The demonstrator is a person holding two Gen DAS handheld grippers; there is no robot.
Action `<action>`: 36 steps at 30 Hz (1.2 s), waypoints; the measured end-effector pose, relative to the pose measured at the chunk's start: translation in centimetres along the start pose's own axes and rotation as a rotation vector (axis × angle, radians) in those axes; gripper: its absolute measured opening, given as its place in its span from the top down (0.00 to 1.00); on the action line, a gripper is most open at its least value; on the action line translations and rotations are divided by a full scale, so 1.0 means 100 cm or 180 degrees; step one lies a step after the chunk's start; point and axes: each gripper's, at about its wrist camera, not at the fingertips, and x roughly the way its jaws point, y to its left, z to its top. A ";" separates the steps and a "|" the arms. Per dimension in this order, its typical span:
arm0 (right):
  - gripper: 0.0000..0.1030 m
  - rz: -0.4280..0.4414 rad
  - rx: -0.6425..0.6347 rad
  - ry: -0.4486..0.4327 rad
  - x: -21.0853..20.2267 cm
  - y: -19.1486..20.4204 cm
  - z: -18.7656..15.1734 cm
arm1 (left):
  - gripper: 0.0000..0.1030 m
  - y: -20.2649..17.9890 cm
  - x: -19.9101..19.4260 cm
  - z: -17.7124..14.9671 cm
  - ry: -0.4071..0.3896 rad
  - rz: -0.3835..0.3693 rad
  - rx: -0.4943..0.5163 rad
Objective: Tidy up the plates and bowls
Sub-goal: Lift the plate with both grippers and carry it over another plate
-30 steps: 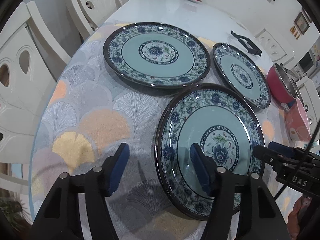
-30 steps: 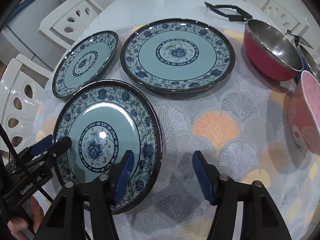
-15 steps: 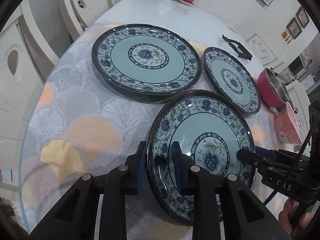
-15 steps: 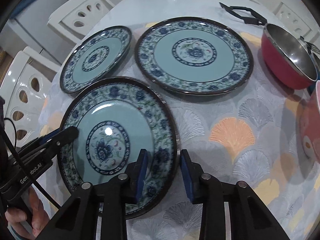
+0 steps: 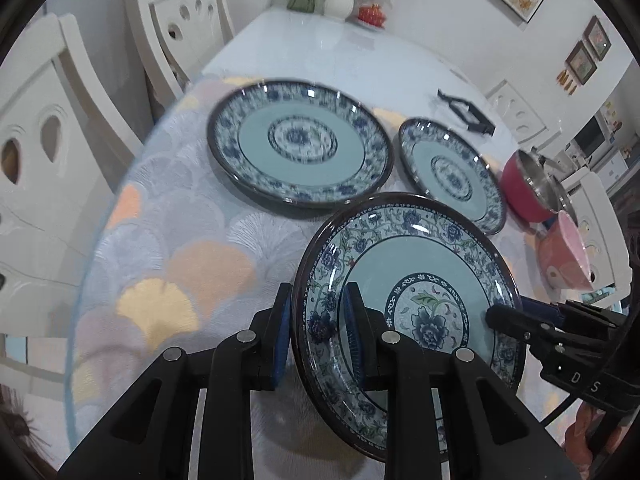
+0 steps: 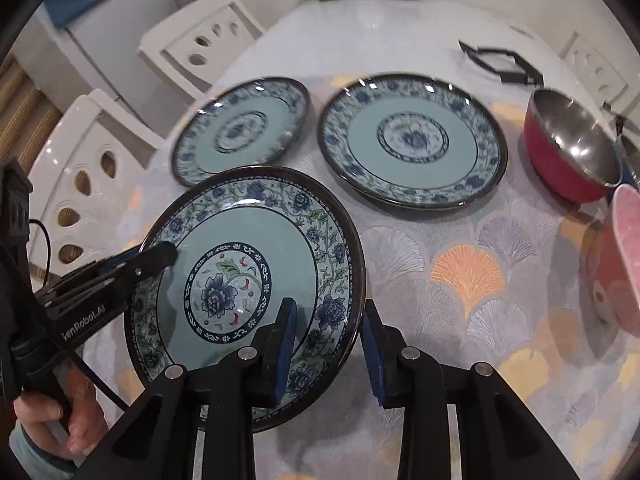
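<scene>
A blue floral plate hangs just above the tablecloth, held by both grippers at opposite rims. My left gripper is shut on its left rim, one pad over the rim and one under it. My right gripper is shut on the right rim; in the left wrist view its tip shows on the plate's far side. The left gripper's tip shows in the right wrist view. A large matching plate and a smaller one lie flat behind.
A red steel-lined bowl and a pink bowl stand at the table's right side. A black trivet lies further back. White chairs ring the table. A hand holds the left gripper.
Both grippers went from open around the near plate's rims to shut on them. The plate has since risen off the tablecloth, and both cameras have lifted with it.
</scene>
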 end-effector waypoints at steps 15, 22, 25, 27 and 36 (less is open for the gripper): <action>0.69 0.0088 -0.0216 -0.0032 -0.039 0.031 -0.061 | 0.79 0.003 -0.060 -0.051 -0.0186 0.0226 -0.0013; 0.69 0.0131 -0.0207 0.0243 -0.016 0.032 -0.088 | 0.79 0.008 -0.049 -0.084 0.0010 0.0313 -0.0115; 0.69 0.0149 -0.0203 0.0302 -0.010 0.033 -0.094 | 0.79 0.010 -0.046 -0.091 0.0051 0.0337 -0.0120; 0.69 0.0152 -0.0208 0.0324 -0.007 0.033 -0.096 | 0.79 0.012 -0.045 -0.095 0.0070 0.0344 -0.0134; 0.69 0.0139 -0.0138 0.0443 0.004 0.031 -0.103 | 0.79 0.009 -0.039 -0.103 0.0107 0.0363 -0.0070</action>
